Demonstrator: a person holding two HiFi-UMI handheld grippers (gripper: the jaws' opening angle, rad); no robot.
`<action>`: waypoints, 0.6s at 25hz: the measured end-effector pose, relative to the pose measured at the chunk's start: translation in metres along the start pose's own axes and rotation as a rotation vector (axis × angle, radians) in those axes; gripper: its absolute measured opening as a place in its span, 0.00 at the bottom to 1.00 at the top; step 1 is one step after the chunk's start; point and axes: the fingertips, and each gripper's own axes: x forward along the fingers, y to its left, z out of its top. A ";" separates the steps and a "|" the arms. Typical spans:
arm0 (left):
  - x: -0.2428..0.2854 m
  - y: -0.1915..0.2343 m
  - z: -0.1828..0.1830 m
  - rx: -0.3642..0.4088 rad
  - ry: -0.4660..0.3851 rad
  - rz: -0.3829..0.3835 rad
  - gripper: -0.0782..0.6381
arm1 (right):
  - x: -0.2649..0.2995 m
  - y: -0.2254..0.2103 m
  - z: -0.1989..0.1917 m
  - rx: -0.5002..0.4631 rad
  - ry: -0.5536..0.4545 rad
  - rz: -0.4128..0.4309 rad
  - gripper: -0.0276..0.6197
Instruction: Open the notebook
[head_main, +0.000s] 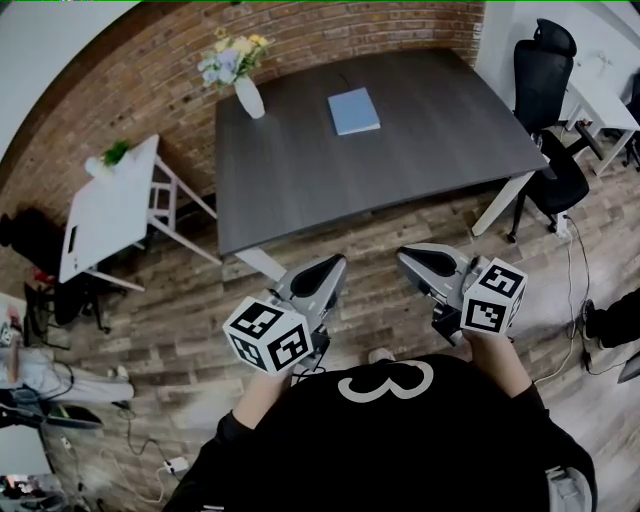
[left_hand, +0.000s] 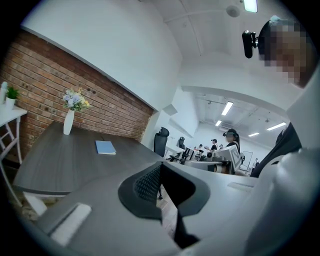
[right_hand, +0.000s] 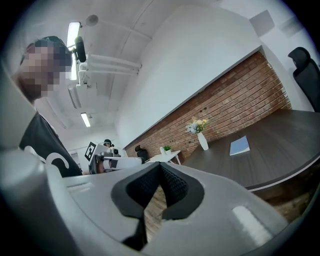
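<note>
A closed light-blue notebook (head_main: 354, 110) lies flat on the far half of the dark grey table (head_main: 300, 190). It also shows small in the left gripper view, notebook (left_hand: 105, 147), and in the right gripper view, notebook (right_hand: 240, 145). My left gripper (head_main: 335, 262) and right gripper (head_main: 405, 255) hang side by side over the wooden floor, short of the table's near edge and well away from the notebook. Both are shut with nothing between the pads: left gripper (left_hand: 160, 166), right gripper (right_hand: 161, 165).
A white vase of flowers (head_main: 246, 92) stands at the table's far left corner. A white side table (head_main: 110, 205) with a small plant (head_main: 115, 153) is to the left. Black office chairs (head_main: 545, 70) and a white desk (head_main: 600, 105) stand on the right, with cables on the floor.
</note>
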 end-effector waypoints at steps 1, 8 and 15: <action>0.009 -0.001 0.003 0.007 0.001 -0.002 0.13 | -0.003 -0.008 0.004 0.000 -0.003 -0.002 0.05; 0.065 -0.004 0.017 0.034 0.012 0.001 0.13 | -0.023 -0.058 0.036 -0.013 -0.033 -0.012 0.05; 0.097 -0.012 0.030 0.089 0.019 -0.013 0.13 | -0.040 -0.083 0.050 -0.027 -0.052 -0.031 0.05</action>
